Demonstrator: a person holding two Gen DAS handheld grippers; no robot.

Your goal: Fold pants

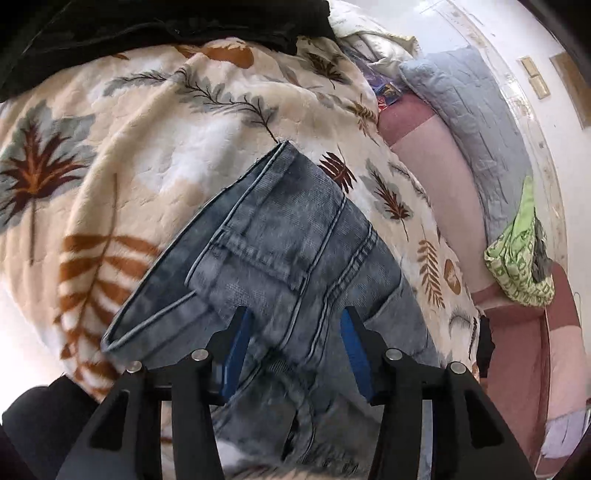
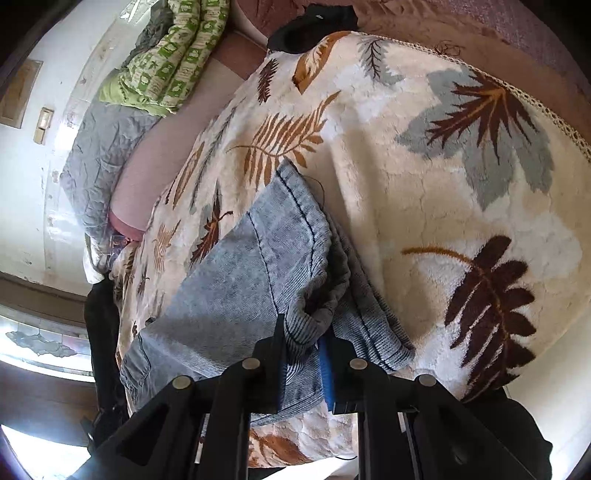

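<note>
Faded blue jeans (image 1: 280, 243) lie on a cream blanket with a leaf print (image 1: 147, 155). In the left wrist view the waistband and a back pocket point away from me. My left gripper (image 1: 295, 325) is open, its blue pads (image 1: 236, 350) spread over the denim near the seat seam. In the right wrist view the jeans (image 2: 236, 288) show a leg hem end, folded over itself. My right gripper (image 2: 303, 347) is shut on a bunched fold of that leg end.
The blanket (image 2: 424, 177) covers a pink bed (image 1: 436, 162). A grey quilt (image 1: 472, 122) and a green printed cloth (image 1: 524, 251) lie by the white wall. Black clothing (image 1: 147, 33) lies at the blanket's far edge. A lace trim (image 2: 535, 107) marks the blanket's edge.
</note>
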